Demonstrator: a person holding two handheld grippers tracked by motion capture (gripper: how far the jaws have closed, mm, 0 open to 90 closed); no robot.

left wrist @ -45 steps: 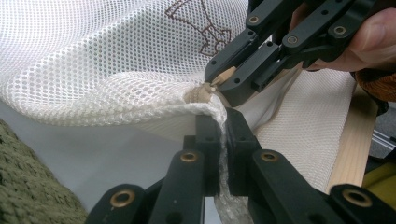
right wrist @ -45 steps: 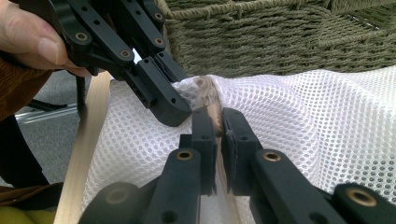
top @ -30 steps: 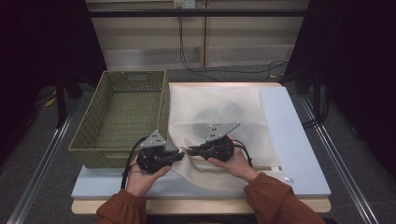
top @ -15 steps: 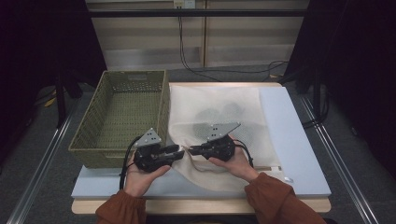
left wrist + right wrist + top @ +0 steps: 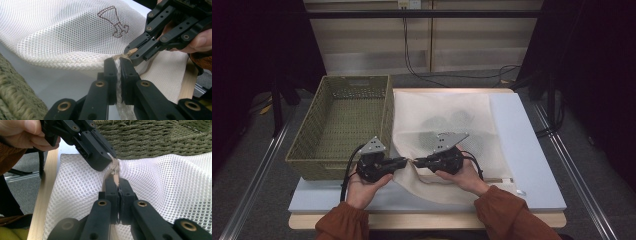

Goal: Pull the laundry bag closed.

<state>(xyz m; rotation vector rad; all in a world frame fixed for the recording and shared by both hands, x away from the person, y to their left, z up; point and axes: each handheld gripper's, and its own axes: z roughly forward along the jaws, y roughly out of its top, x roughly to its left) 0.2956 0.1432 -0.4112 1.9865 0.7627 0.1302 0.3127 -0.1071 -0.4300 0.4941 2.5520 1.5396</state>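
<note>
A white mesh laundry bag [image 5: 447, 130] lies spread over the pale blue pad on the table [image 5: 532, 165], stretching away beyond both hand-held grippers, with dark items showing dimly through the netting farther off; a green woven basket [image 5: 342, 125] stands just beyond and to the outer side of the left hand-held gripper [image 5: 404, 162], touching the bag's edge. The right hand-held gripper [image 5: 416, 162] meets the left one tip to tip at the bag's near corner, each held level in a hand with rust-coloured sleeves behind. In the left gripper view the left jaws have just been closing and now pinch a bunched ridge of mesh, with the other gripper's tips clamped right beside them on a tan tab, seemingly the zipper pull or its end. In the right gripper view the right jaws are pressed together on that same tan piece [image 5: 116, 178] along the seam. The bag looks light, limp and slippery in folds; it will sag and slide rather than hold shape, so thin netting alone is a poor hold. The firmer seam, the zip tape and the pull tab seem the best places to grip, one gripper anchoring the fabric while the other works the tab
</note>
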